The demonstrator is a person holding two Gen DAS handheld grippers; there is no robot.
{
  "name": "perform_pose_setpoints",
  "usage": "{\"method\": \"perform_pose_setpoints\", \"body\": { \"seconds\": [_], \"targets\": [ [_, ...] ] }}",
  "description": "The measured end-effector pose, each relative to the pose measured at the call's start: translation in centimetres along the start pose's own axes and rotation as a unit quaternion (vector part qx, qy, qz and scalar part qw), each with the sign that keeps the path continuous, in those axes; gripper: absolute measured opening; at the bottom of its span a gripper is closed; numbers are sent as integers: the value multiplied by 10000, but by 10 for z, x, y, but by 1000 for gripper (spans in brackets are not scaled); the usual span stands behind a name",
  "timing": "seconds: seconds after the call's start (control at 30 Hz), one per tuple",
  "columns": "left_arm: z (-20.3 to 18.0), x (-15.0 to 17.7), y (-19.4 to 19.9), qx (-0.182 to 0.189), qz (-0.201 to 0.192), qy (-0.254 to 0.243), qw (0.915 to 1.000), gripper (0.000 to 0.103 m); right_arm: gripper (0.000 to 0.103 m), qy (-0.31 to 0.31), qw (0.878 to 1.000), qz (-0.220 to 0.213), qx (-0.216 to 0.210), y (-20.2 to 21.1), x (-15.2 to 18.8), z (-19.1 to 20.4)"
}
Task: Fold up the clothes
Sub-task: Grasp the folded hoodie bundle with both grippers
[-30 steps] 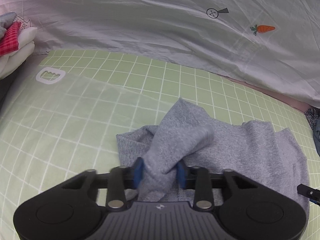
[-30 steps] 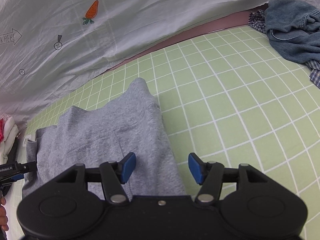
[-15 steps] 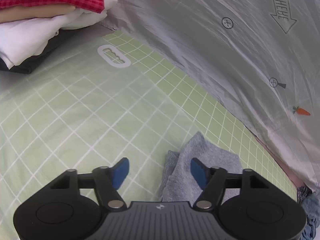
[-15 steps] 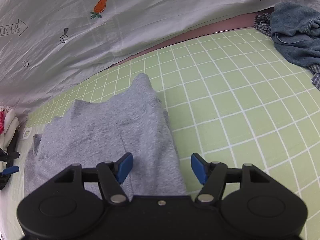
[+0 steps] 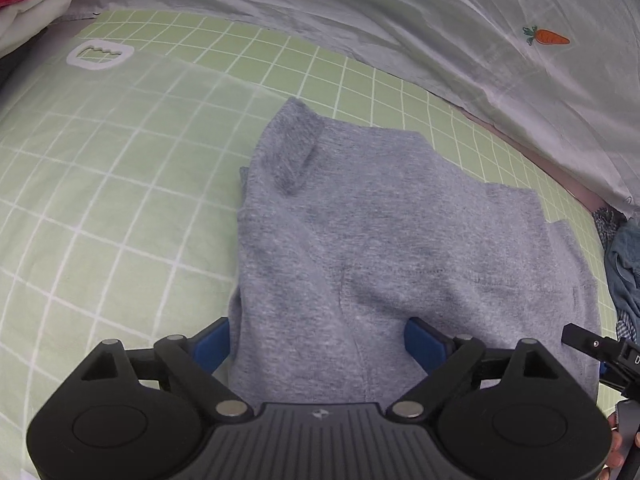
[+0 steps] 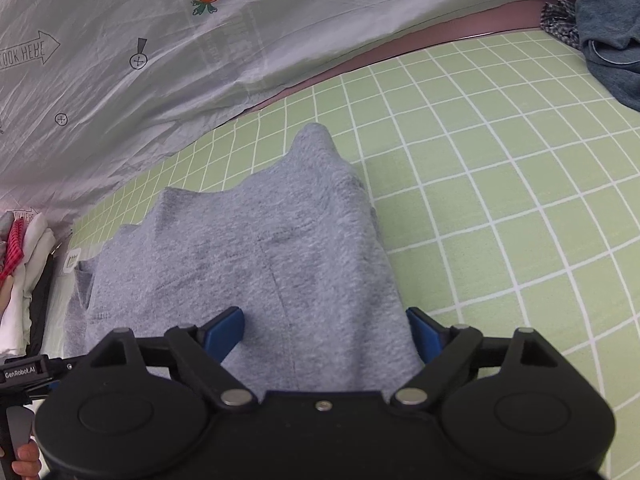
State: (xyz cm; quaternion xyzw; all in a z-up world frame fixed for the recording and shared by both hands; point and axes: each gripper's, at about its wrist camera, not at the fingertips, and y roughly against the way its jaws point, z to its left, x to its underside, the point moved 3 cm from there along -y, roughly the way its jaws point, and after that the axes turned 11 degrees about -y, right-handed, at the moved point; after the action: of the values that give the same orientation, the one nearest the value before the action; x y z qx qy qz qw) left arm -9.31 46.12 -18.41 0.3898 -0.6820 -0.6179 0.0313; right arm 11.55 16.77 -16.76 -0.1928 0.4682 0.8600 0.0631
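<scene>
Both jaws are opening wide over the sweater (image 5: pixel 384 240), gripping nothing; I should take its near corners evenly, left gripper (image 5: pixel 316 344) matching right gripper (image 6: pixel 324 336).

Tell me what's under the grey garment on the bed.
The grey garment lies on the green checked sheet, which shows all around it. Its own folded layers sit underneath; anything else beneath is covered and cannot be seen.
</scene>
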Motion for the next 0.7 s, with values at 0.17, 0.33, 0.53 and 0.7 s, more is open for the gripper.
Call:
{"method": "perform_pose_setpoints", "body": {
  "seconds": [0.17,0.33,0.53,0.7],
  "targets": [
    [-3,-4,-6,68,-6,-48,10000,101,100,10,10000,89,-44,-11,-4,3],
    [-10,-3,-6,79,-113,36,9999,102,103,40,9998,105,-141,-19,-8,11],
    [-24,-2,-3,153,-203,215,9994,83,103,-8,9992,273,-296,-32,-7,26],
    [-35,0,12,147,-391,303,9987,39,82,197,9948,688,-720,-38,6,46]
  ]
}}
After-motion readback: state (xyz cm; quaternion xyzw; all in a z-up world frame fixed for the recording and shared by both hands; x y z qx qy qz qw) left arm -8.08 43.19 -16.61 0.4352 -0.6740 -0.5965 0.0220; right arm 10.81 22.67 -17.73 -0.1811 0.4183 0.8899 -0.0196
